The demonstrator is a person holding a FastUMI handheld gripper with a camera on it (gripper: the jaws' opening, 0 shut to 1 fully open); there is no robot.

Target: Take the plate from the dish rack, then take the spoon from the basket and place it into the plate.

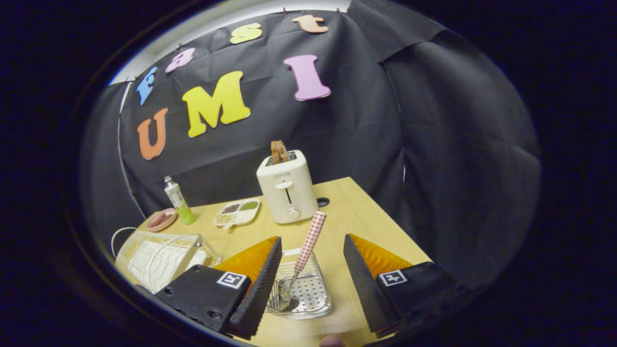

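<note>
A spoon (pixel 308 243) with a red-and-white checked handle leans upright in a clear perforated basket (pixel 308 299) on the wooden table (pixel 366 212). The basket lies between my two fingers, and the spoon's bowl rests near its floor. My gripper (pixel 311 284) is open, hovering over the basket with nothing pressed between the fingers (pixel 262 284). A white wire dish rack (pixel 154 258) stands to the left of the fingers; I cannot make out a plate in it. A small pink plate (pixel 161 219) lies beyond the rack near the table's far left corner.
A white toaster (pixel 287 190) with toast in its slots stands beyond the basket. A divided tray (pixel 237 212) of beans and a green-bottomed bottle (pixel 179 201) sit to its left. Black cloth walls close the table's back and right.
</note>
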